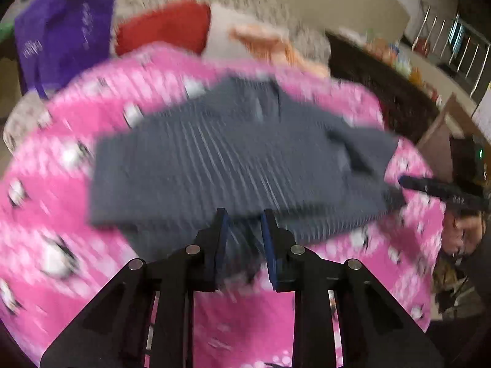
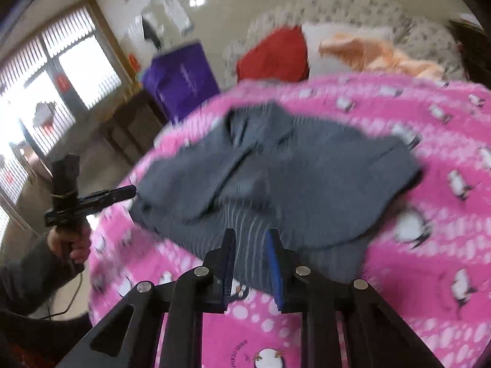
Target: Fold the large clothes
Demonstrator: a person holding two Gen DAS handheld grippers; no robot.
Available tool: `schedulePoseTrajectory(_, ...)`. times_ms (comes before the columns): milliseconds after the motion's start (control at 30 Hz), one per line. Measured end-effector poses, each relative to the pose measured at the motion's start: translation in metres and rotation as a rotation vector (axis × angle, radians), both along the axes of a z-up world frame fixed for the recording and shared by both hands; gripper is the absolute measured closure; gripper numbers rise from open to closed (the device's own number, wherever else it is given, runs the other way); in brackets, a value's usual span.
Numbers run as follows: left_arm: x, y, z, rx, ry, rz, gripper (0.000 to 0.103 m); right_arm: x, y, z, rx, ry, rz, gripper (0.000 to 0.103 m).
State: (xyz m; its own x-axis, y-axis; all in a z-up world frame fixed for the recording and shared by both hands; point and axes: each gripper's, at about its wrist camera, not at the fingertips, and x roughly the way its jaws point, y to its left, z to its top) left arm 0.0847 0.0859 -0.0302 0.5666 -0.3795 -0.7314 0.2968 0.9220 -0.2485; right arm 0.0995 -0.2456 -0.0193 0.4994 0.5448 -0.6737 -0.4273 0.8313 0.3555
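Right up close, left hand-held gripper (image 1: 245, 224), fingers a little apart, with striped cloth showing in the gap. Same for the right hand-held gripper (image 2: 251, 239): a small gap, stripes in it. Too blurry to tell if either one pinches the cloth or just hangs over it.

Just past the fingers, the grey striped top (image 1: 230, 153), lying in the middle of the pink penguin blanket (image 1: 61, 184). Looks partly folded already, with one flap laid over the middle and a sleeve bunched on one side. Near edge right at both sets of fingers.

Farther back, a red pillow (image 1: 162, 27), a peach cloth (image 1: 270, 43) and a purple bag (image 1: 61, 30).

Seems to be the middle of the job: sides in, bottom half not yet brought up. Next, probably: grab the near edge at both corners, lift both together, carry it over to the far edge, lay it down flat. Calls for even hands, or else a crooked fold.
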Motion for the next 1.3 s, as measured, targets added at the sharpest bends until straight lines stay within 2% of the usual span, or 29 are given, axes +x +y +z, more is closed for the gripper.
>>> schedulePoseTrajectory(100, 0.014, -0.002, -0.025, 0.028, 0.064, 0.067, 0.082, 0.012, 0.007, -0.025, -0.021, 0.057, -0.056, 0.084)
schedulePoseTrajectory(200, 0.029, 0.006, -0.02, -0.006, 0.064, 0.134, 0.086, 0.029, 0.002, -0.041, 0.016, 0.085, -0.161, 0.084)
schedulePoseTrajectory(333, 0.047, 0.005, -0.016, 0.002, 0.069, 0.14, 0.086, 0.046, 0.016, -0.045, -0.029, 0.092, -0.217, 0.084)
schedulePoseTrajectory(367, 0.05, 0.006, -0.017, 0.001, 0.072, 0.141, 0.086, 0.05, 0.019, -0.046, -0.053, 0.096, -0.235, 0.084)
schedulePoseTrajectory(433, 0.055, 0.008, -0.023, -0.011, 0.085, 0.145, 0.086, 0.057, 0.025, -0.054, -0.162, 0.144, -0.234, 0.094)
schedulePoseTrajectory(467, 0.057, 0.007, -0.026, -0.016, 0.089, 0.147, 0.086, 0.057, 0.031, -0.052, -0.261, 0.111, -0.231, 0.094)
schedulePoseTrajectory(533, 0.056, 0.008, -0.032, -0.028, 0.091, 0.157, 0.086, 0.058, 0.036, -0.053, -0.397, 0.055, -0.242, 0.094)
schedulePoseTrajectory(567, 0.058, 0.009, -0.033, -0.03, 0.092, 0.161, 0.086, 0.059, 0.035, -0.054, -0.403, 0.046, -0.25, 0.094)
schedulePoseTrajectory(667, 0.069, 0.008, -0.031, -0.019, 0.093, 0.19, 0.086, 0.069, 0.028, -0.05, -0.354, 0.009, -0.274, 0.094)
schedulePoseTrajectory(800, 0.113, 0.017, -0.012, 0.002, 0.069, 0.247, 0.086, 0.098, 0.021, -0.021, -0.251, -0.041, -0.291, 0.094)
schedulePoseTrajectory(967, 0.177, 0.054, 0.022, -0.059, 0.032, 0.392, 0.086, 0.152, 0.019, 0.02, -0.202, -0.116, -0.313, 0.092)
schedulePoseTrajectory(1100, 0.166, 0.068, 0.031, -0.094, -0.017, 0.446, 0.078, 0.154, 0.008, 0.037, -0.162, -0.158, -0.349, 0.091)
schedulePoseTrajectory(1200, 0.156, 0.061, 0.02, -0.079, -0.021, 0.443, 0.078, 0.146, 0.016, 0.027, -0.171, -0.151, -0.336, 0.091)
schedulePoseTrajectory(1300, 0.152, 0.04, 0.007, -0.105, -0.008, 0.41, 0.078, 0.137, 0.023, 0.015, -0.145, -0.125, -0.325, 0.091)
